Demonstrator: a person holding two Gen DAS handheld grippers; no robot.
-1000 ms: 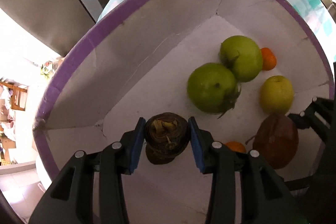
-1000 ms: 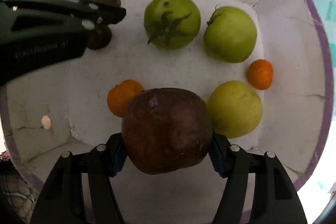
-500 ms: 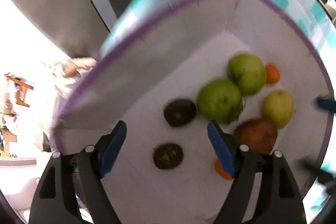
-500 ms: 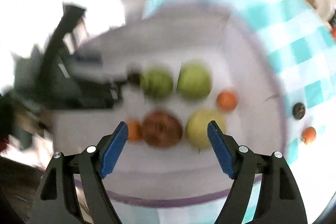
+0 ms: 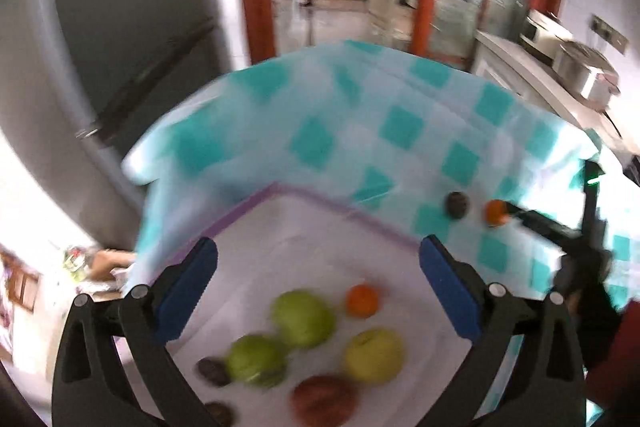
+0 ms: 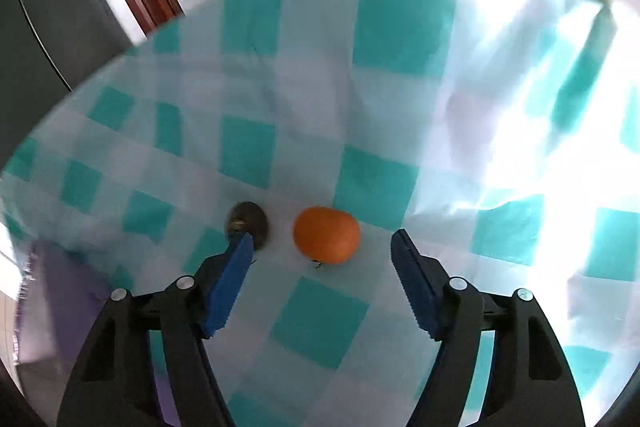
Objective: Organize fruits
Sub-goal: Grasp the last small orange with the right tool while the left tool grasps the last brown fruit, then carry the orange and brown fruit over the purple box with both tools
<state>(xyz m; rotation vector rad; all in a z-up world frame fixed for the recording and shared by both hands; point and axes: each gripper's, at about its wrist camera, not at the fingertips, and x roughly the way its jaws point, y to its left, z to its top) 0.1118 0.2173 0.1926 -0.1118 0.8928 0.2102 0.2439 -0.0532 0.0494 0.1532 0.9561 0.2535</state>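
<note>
Over the checked tablecloth (image 6: 248, 147), my right gripper (image 6: 322, 251), jaws just narrowing but empty, brackets the tangerine (image 6: 326, 235) bound for the box (image 5: 312, 203), while my left gripper (image 5: 318, 267) hangs wide and empty.

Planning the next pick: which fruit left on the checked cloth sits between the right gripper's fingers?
The round orange fruit; the small dark fruit lies outside the left finger.

Right gripper (image 6: 320, 259) jaws closing, nothing gripped; orange (image 6: 326, 235) just ahead between them, dark fruit (image 6: 249, 221) at left fingertip.
</note>
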